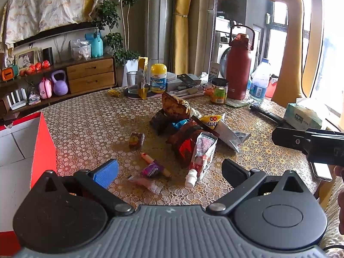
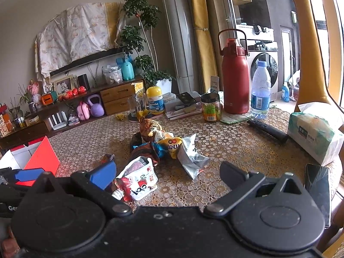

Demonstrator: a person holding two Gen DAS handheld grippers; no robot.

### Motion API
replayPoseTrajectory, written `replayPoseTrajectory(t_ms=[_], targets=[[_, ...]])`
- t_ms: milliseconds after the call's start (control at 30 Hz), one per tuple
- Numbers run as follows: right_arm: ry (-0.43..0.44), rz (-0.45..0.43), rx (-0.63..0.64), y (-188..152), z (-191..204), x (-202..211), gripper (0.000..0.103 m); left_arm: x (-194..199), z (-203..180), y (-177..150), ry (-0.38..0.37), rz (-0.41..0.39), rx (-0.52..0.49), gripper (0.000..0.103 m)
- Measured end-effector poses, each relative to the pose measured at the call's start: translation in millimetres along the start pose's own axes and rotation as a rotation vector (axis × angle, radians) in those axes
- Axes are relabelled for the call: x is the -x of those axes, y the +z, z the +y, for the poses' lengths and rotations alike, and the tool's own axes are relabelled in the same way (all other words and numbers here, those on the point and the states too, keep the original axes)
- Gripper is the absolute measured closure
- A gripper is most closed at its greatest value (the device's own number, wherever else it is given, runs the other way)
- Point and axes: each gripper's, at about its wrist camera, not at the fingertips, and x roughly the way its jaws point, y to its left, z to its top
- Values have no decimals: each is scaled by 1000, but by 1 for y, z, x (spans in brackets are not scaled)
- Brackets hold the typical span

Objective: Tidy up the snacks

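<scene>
A heap of snack packets (image 1: 182, 124) lies mid-table on the patterned cloth; the right wrist view shows the same heap (image 2: 163, 144). A white and red spouted pouch (image 1: 202, 157) lies at its near edge, also visible as the pouch (image 2: 139, 178) by the right gripper. Small sweets lie closer: a purple candy (image 1: 151, 169), a pink wrapped candy (image 1: 146, 182), a brown square packet (image 1: 136, 140). My left gripper (image 1: 169, 172) is open above these sweets, holding nothing. My right gripper (image 2: 167, 174) is open, empty, just short of the pouch. A red and white box (image 1: 28, 150) stands at the left table edge.
At the table's back stand a glass (image 1: 134, 82), a yellow-lidded bottle (image 1: 158, 78), a jar (image 1: 218, 90), a red flask (image 1: 238, 68) and a water bottle (image 1: 260, 81). A tissue pack (image 2: 314, 135), a black remote (image 2: 267, 130) and a phone (image 2: 318, 185) lie right.
</scene>
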Motion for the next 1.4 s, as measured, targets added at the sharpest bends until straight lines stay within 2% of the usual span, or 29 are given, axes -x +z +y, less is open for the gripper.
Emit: replayPoseTrajectory(t_ms=[1400], targets=[[1, 12, -10, -7, 1, -2, 0, -4, -2, -6, 7, 15, 0, 0]])
